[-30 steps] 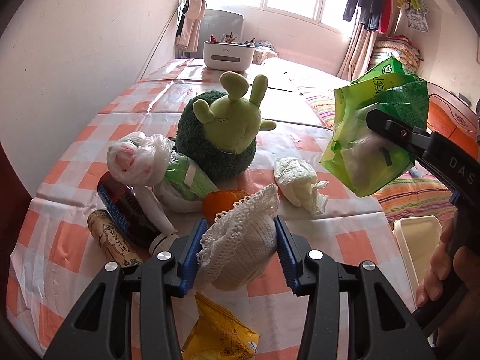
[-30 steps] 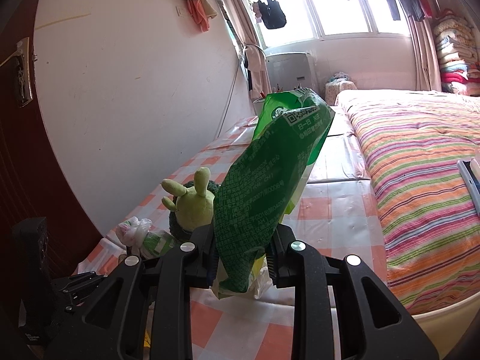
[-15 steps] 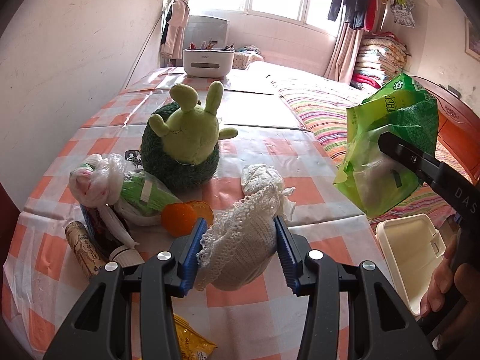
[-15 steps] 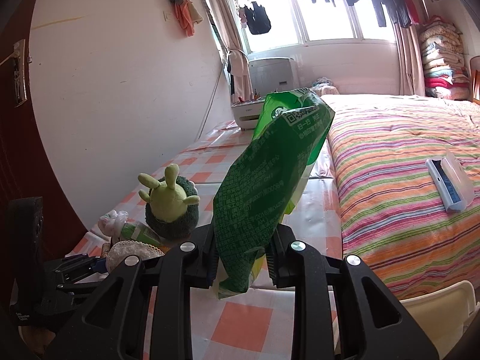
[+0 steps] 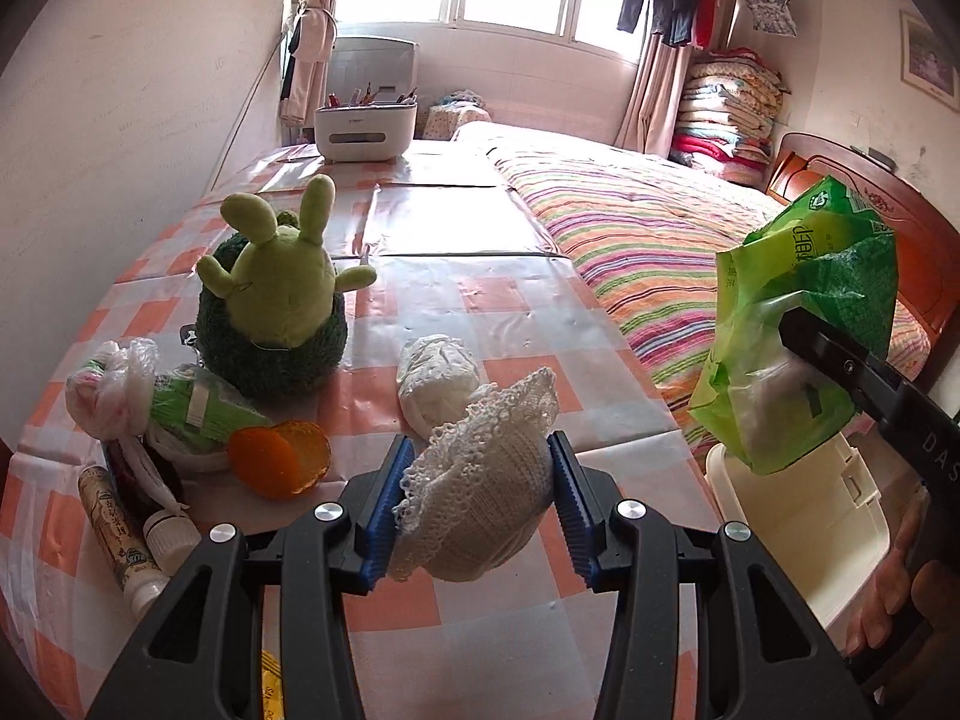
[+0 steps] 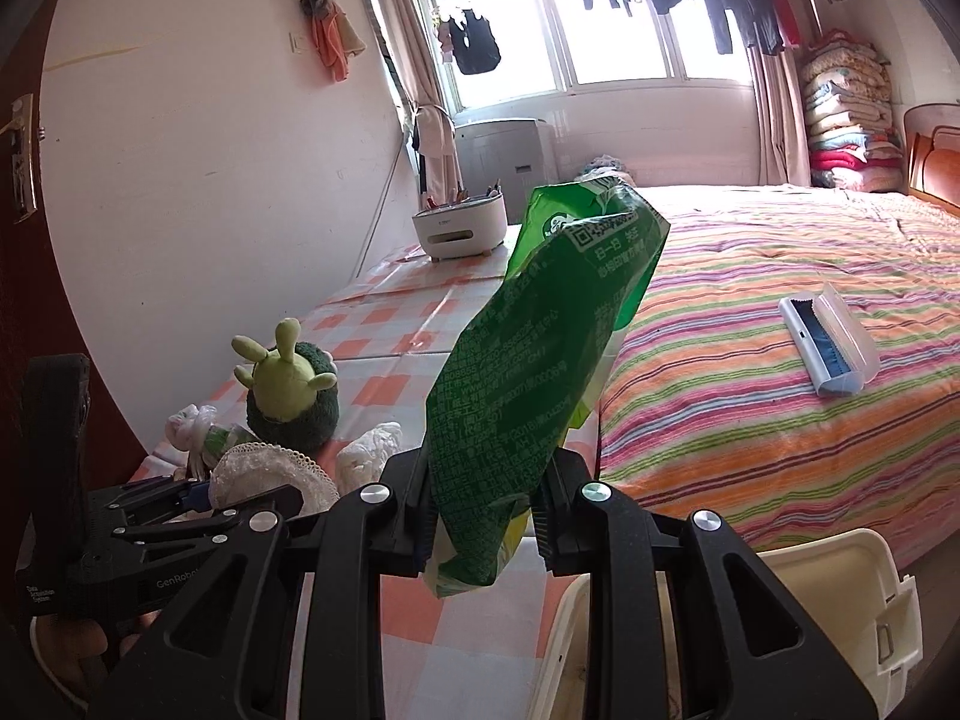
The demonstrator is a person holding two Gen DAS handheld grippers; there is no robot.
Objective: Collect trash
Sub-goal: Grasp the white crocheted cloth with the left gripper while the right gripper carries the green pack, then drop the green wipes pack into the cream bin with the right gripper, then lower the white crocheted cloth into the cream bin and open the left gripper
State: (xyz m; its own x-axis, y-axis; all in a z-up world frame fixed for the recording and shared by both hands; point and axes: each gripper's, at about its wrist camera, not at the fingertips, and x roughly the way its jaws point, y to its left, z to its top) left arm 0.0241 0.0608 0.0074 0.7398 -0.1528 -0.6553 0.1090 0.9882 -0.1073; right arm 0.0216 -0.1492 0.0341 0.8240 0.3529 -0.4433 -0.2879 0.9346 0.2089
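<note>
My left gripper (image 5: 477,507) is shut on a white crocheted lace piece (image 5: 480,498), lifted above the checked table (image 5: 516,312). My right gripper (image 6: 483,519) is shut on a green plastic wrapper (image 6: 540,372), which stands up between its jaws; the same green wrapper (image 5: 798,330) shows at the right of the left wrist view. A white bin (image 6: 780,618) with an open lid sits low at the right beside the table, under the wrapper. A crumpled white tissue (image 5: 438,381) and an orange peel (image 5: 279,462) lie on the table.
A green plush toy (image 5: 270,312), a bagged green bundle (image 5: 180,408), a white-capped bottle (image 5: 171,534), a paper roll (image 5: 114,528) and a yellow wrapper (image 5: 270,690) crowd the table's left front. A white organiser box (image 5: 366,126) stands at the far end. A striped bed (image 6: 780,372) holds a lint brush (image 6: 828,345).
Both grippers have shifted right with their loads; the plush toy and clutter slid left in view and the white bin came fully into view under the wrapper.
</note>
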